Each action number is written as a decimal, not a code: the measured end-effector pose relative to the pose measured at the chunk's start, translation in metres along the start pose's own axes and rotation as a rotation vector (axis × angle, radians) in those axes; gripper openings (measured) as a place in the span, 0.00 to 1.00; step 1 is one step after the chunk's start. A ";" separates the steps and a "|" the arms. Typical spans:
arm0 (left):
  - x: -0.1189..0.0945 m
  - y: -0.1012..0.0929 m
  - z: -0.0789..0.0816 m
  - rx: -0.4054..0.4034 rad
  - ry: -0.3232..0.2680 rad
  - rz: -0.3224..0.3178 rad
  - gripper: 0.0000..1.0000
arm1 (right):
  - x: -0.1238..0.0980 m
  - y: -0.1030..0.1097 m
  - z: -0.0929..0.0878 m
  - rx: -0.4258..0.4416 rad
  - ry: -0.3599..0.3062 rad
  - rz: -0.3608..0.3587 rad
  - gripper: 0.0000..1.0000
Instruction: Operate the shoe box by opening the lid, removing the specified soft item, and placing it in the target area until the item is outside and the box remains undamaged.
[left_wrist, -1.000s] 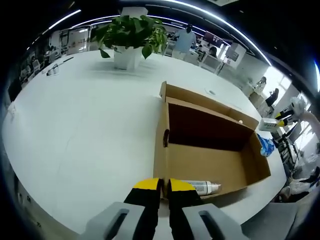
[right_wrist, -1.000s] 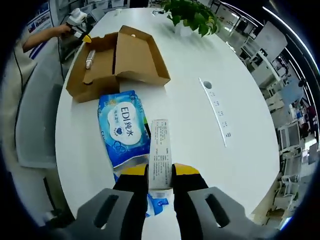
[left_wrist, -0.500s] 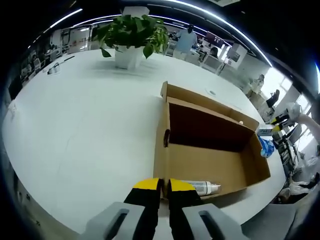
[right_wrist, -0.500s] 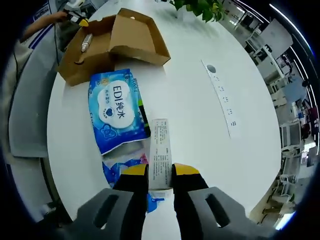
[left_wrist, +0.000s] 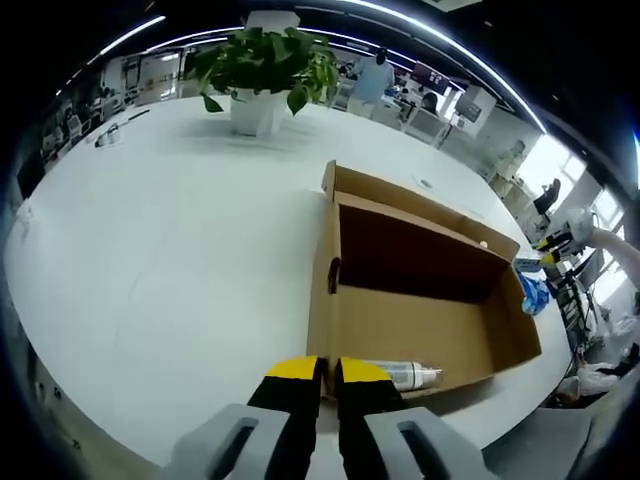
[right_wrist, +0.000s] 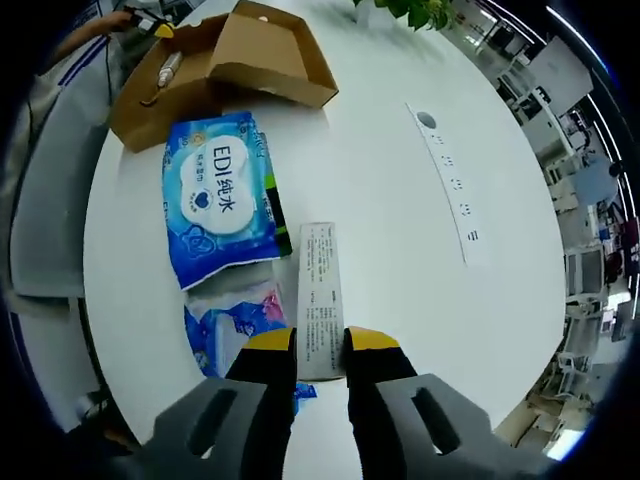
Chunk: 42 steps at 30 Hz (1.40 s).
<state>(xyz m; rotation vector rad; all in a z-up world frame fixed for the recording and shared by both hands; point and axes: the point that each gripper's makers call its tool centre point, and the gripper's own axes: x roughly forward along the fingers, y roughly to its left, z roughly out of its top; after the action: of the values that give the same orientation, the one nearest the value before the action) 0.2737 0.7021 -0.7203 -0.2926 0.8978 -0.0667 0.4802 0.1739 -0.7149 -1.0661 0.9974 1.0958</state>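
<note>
— Right gripper view: what is held, and how?
— A narrow printed box (right_wrist: 320, 300) is clamped between the jaws of the right gripper (right_wrist: 320, 340), above the white table (right_wrist: 400, 230). A blue wipes pack (right_wrist: 215, 205) lies just left of it, near the table's left edge, outside the cardboard box (right_wrist: 250, 50). Bare table is seen to the right.
— And the left gripper (left_wrist: 320, 368)?
— Its jaws are seen almost together at the cardboard box's near corner; a grip on the wall cannot be told. A white bottle (left_wrist: 405, 375) lies inside. Wide bare table is seen leftward, up to a potted plant (left_wrist: 262, 75).
</note>
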 end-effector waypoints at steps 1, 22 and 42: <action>0.000 0.000 0.000 0.001 0.001 0.001 0.04 | 0.001 0.000 -0.003 -0.006 0.009 0.000 0.16; 0.001 -0.003 0.001 -0.004 0.017 0.005 0.05 | 0.027 -0.007 -0.048 -0.095 0.123 0.003 0.16; 0.001 -0.004 0.002 0.005 0.022 0.009 0.05 | 0.028 -0.012 -0.050 -0.113 0.146 -0.038 0.19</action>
<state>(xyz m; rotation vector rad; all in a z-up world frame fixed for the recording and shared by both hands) 0.2763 0.6988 -0.7193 -0.2838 0.9209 -0.0639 0.4921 0.1285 -0.7504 -1.2665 1.0359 1.0647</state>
